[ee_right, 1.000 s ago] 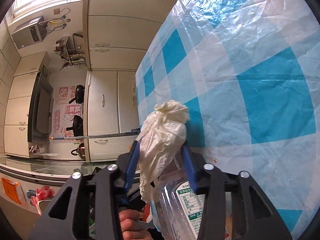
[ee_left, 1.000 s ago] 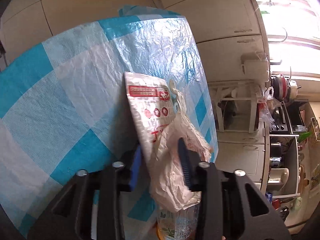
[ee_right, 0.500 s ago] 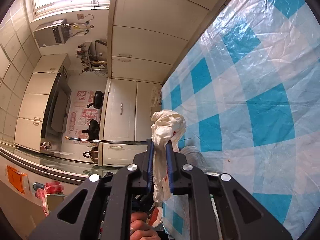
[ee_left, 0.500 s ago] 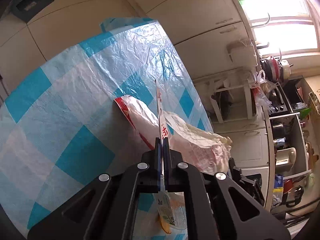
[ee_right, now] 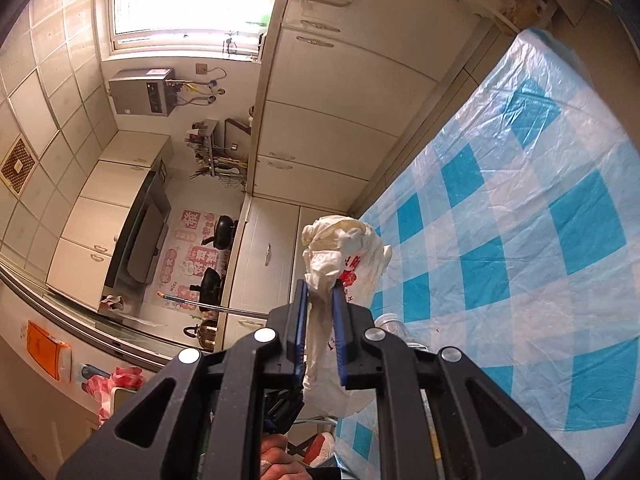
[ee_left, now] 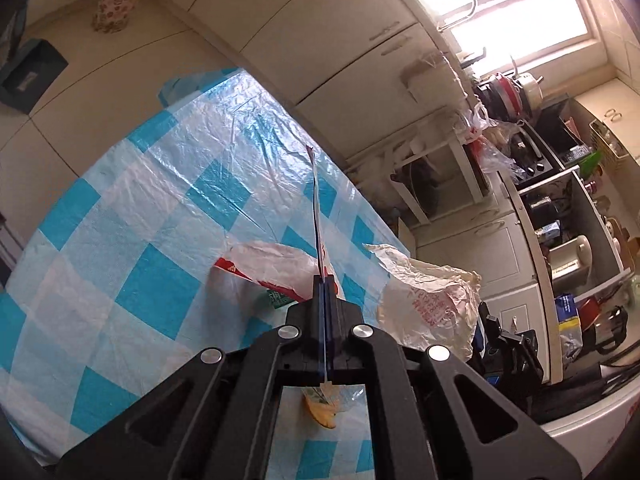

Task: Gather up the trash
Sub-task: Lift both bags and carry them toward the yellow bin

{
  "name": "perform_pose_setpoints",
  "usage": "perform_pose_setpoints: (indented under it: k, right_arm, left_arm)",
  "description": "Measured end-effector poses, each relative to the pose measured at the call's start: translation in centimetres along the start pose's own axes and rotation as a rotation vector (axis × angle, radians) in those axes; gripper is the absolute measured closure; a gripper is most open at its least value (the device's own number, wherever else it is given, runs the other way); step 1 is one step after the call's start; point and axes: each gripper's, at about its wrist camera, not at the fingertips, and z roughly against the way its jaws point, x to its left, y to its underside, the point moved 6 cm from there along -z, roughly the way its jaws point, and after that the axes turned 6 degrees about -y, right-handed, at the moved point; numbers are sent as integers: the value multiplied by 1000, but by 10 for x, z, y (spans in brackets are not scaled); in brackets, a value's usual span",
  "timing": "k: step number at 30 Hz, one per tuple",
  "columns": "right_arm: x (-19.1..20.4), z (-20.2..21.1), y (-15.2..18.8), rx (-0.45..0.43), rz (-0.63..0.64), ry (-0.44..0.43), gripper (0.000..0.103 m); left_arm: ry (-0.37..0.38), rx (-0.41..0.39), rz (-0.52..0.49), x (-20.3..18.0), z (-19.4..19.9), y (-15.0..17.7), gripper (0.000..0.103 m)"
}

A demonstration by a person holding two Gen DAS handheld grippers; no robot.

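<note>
My left gripper (ee_left: 325, 280) is shut on the edge of a red-and-white snack wrapper (ee_left: 276, 266), held edge-on above the blue-checked tablecloth (ee_left: 160, 216). A cream plastic bag (ee_left: 430, 306) with red print hangs to its right, and the right gripper's black body shows beside it. My right gripper (ee_right: 320, 292) is shut on that cream plastic bag (ee_right: 344, 252), bunched between the blue pads. A clear plastic bottle (ee_right: 394, 326) lies on the cloth just behind the bag. A yellowish scrap (ee_left: 320, 414) shows under the left gripper.
The table with the checked cloth (ee_right: 520, 240) stands against cream cabinets (ee_left: 304, 36). A floral cup (ee_left: 116, 4) and a dark box (ee_left: 30, 76) sit on the surface beyond the table. Cluttered kitchen shelves (ee_left: 560, 216) lie to the right.
Both grippers went from open around the trash to shut on it. Both have since lifted and tilted, the wrapper now edge-on in the left and the bag raised in the right.
</note>
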Motion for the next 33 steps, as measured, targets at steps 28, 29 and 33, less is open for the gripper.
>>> perform_pose_setpoints:
  k: [28, 29, 33]
  right_arm:
    - [-28, 287, 17, -429, 73, 266, 90]
    - [-34, 294, 18, -436, 70, 295, 90]
    - [-58, 314, 21, -449, 52, 427, 90]
  left_arm:
    - [194, 231, -506, -243, -14, 213, 102]
    - [196, 245, -518, -250, -21, 223, 102]
    - [199, 307, -546, -267, -50, 259, 102]
